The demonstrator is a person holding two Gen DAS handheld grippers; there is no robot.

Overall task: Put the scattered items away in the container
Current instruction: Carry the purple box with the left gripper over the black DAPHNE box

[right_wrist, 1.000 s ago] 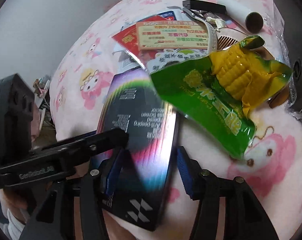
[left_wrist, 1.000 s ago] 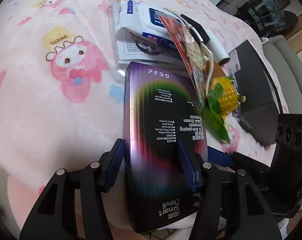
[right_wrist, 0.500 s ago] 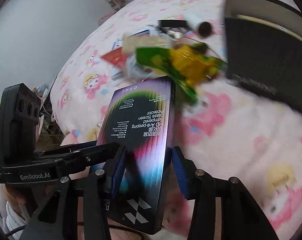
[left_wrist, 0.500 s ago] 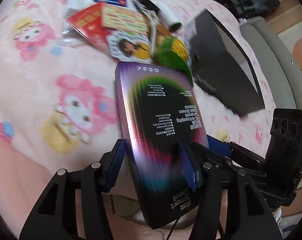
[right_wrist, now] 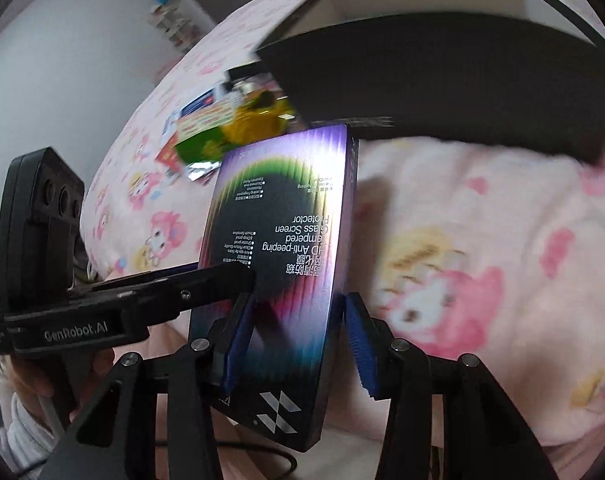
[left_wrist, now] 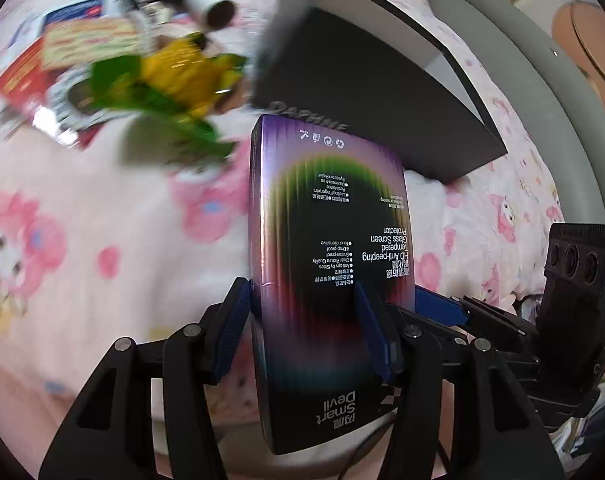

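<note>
Box point(left_wrist: 330, 280), a flat screen-protector pack, is carried above the pink blanket point(left_wrist: 102, 240), just near of the black container point(left_wrist: 382, 92). It looks light, stiff and glossy, so likely slippery. Left gripper point(left_wrist: 302, 332) clamps its near end across the faces; right gripper point(right_wrist: 294, 344) straddles its right edge, pads seemingly touching. Clear room ahead; the container's near wall must be cleared. Loose packets point(left_wrist: 162, 76) lie far left.

Both tools point(right_wrist: 294, 344) grip the screen-protector box point(right_wrist: 286, 248).
</note>
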